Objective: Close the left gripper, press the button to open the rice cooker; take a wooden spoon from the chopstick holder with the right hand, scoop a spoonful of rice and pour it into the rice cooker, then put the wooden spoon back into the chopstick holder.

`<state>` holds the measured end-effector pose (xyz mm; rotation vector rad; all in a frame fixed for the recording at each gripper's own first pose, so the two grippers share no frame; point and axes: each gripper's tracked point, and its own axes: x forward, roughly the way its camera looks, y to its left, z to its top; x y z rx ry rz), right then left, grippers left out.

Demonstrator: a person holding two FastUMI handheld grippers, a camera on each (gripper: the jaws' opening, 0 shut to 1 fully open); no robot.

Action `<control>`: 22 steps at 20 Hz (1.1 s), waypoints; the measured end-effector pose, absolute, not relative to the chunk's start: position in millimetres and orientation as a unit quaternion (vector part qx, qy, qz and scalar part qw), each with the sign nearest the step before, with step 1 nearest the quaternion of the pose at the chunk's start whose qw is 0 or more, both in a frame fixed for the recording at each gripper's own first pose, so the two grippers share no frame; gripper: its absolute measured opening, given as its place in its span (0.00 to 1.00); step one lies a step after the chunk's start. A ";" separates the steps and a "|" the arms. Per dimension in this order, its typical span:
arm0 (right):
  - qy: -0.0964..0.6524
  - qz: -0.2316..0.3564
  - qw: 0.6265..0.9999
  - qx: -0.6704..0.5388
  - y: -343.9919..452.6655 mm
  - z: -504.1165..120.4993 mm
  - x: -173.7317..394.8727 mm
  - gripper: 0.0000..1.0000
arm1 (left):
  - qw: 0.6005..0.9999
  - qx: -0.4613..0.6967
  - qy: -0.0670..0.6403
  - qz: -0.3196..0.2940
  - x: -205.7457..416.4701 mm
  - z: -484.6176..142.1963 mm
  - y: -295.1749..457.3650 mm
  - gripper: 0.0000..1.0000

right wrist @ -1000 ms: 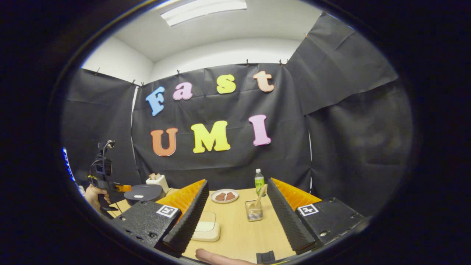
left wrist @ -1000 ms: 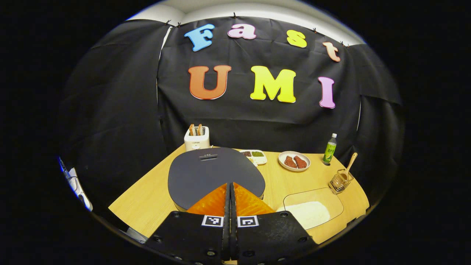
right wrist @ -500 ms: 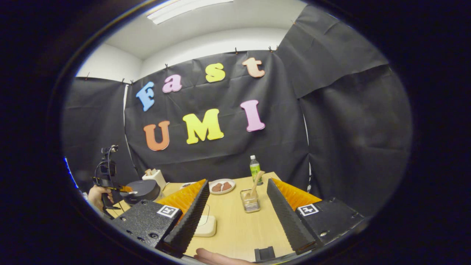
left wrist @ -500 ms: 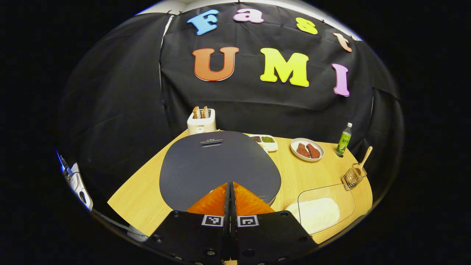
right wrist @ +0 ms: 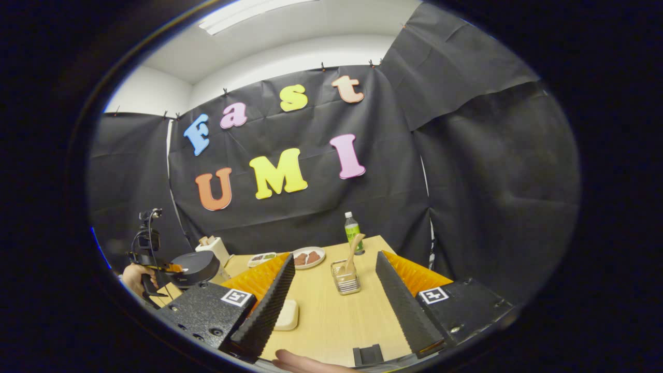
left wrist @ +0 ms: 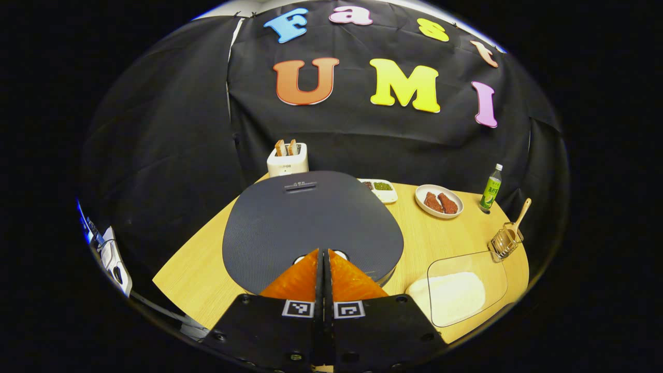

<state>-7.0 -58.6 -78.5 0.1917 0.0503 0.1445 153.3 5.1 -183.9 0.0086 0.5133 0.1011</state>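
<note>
Left tongs (left wrist: 323,254), clamped together and empty, have dropped onto the rice cooker (left wrist: 311,223) lid's front edge; button press looks imminent. Right tongs (right wrist: 334,269) gape wide, empty, wooden spoon (right wrist: 353,251) ahead.

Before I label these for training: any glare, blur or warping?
Left gripper view: sharp, evenly lit, table edge bowed by the fisheye. Right gripper view: ceiling light blown out at top, spoon and holder crisp, edges curved.

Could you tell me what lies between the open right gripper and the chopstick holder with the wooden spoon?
Just bare table: in the right gripper view, the right gripper faces the chopstick holder and wooden spoon unobstructed.
</note>
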 end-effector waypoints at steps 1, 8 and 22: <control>0.028 0.075 0.992 0.094 -56.9 -79.4 -8.8 1.00 | 0.967 0.007 0.251 0.054 153.8 -182.5 3.9 0.00; 0.013 0.060 0.997 0.040 -59.5 -76.8 -19.1 1.00 | 0.987 0.004 0.150 0.063 138.5 -119.0 4.1 0.16; 0.039 0.054 0.997 0.047 -46.6 -95.8 0.1 1.00 | 0.999 0.011 -0.020 0.028 15.6 -28.0 -13.9 0.97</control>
